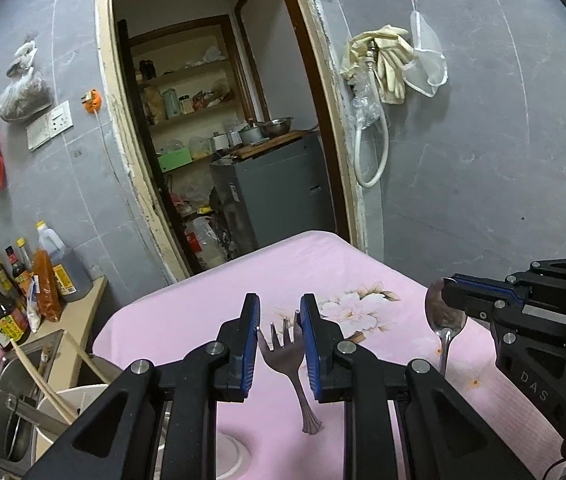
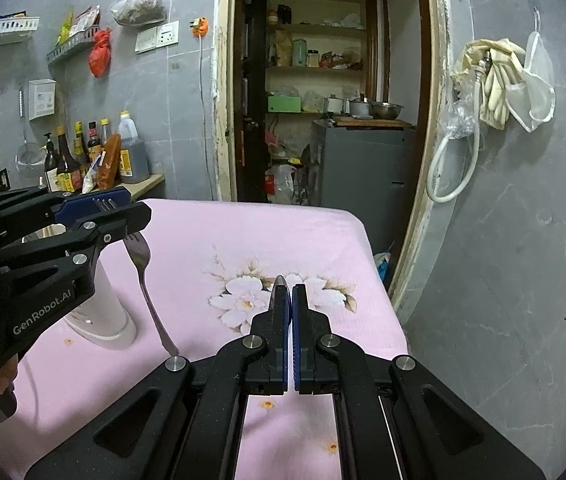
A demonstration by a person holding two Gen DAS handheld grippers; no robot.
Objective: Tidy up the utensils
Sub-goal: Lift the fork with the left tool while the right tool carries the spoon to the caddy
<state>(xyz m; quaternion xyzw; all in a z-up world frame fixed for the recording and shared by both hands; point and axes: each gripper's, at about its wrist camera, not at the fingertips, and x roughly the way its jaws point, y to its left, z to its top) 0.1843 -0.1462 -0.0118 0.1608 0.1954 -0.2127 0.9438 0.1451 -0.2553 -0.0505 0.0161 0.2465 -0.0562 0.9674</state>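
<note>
A: Where's the fork (image 1: 290, 364) right now?

B: Clamped in the left tongs (image 1: 280, 334) by its head, tines poking up past the pads, handle hanging down and a little toward the camera, above the pink counter (image 1: 187, 320)

A: And the spoon (image 1: 443, 322)?

B: The right tongs (image 2: 287, 300) are pressed together on its bowl; only the bowl's tip shows between them in the right wrist view. Its handle also hangs down, so both long axes run near vertical

A: What does the next move turn on?

B: The white holder (image 2: 103, 312), I'd judge. It stands on the counter directly below the left tongs, just beside the fork's handle. So the left hand is nearer; it likely needs only to shift the handle end over the opening and lower. The spoon is well apart from it, off to the right
</note>
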